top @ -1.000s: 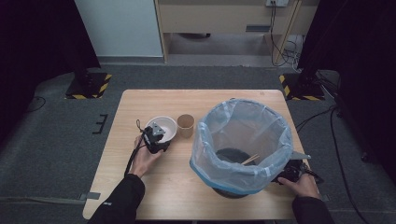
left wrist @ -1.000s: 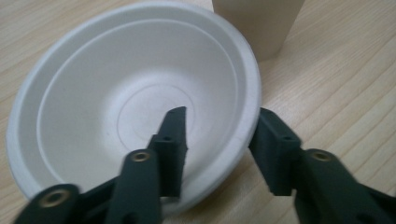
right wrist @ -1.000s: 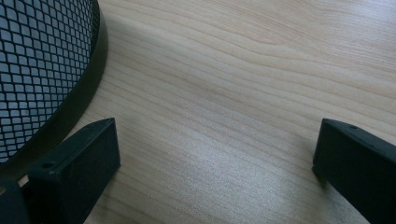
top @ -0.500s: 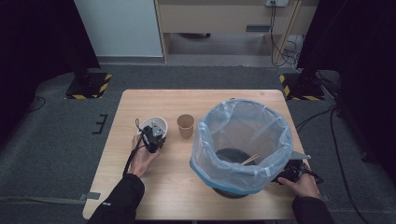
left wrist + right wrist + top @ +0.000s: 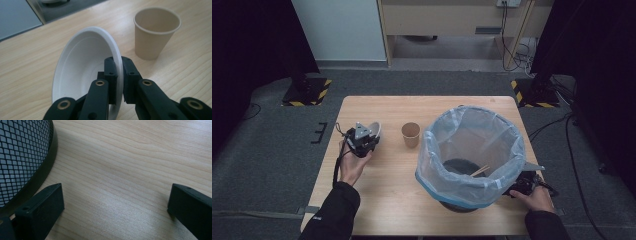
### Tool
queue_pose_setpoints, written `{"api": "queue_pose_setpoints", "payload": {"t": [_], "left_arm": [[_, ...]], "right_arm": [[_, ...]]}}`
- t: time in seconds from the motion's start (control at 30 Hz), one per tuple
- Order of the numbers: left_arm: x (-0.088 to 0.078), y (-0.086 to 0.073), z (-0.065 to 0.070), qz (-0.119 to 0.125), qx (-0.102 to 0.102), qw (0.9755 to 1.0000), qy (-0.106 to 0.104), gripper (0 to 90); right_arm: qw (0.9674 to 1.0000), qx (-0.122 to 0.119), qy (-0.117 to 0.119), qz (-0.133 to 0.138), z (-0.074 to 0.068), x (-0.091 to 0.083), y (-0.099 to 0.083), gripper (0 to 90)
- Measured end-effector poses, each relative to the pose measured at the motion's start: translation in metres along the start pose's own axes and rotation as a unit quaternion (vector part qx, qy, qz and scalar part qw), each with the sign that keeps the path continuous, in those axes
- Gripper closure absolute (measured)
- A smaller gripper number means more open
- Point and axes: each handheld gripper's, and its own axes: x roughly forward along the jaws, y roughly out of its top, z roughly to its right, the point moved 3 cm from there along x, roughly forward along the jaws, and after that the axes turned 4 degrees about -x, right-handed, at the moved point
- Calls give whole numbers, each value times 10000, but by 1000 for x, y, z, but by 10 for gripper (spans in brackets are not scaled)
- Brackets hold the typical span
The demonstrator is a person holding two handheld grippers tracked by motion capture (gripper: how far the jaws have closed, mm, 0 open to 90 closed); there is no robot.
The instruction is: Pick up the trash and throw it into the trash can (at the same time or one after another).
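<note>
Left claw point(image 5: 119, 82) is clamped on the white bowl's point(image 5: 82, 72) rim, tilted above the tabletop point(image 5: 382, 200) at left; the lined bin point(image 5: 472, 150) lies rightward, beyond the paper cup point(image 5: 410, 134). Right claw point(image 5: 115, 210) is spread, empty.

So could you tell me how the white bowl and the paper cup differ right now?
The white bowl is tipped on edge, its rim clamped by the left gripper; the paper cup stands upright and untouched on the table. The bowl is white, wide and shallow; the cup is tan, narrow and taller. Both look empty.
</note>
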Motion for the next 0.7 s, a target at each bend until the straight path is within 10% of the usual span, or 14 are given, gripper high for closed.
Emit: {"api": "queue_pose_setpoints", "payload": {"t": [0.7], "left_arm": [[-74,42,-15,1481,-606,9865,-349,836]], "right_arm": [[10000,-31,19,4,0,0,0,8]]}}
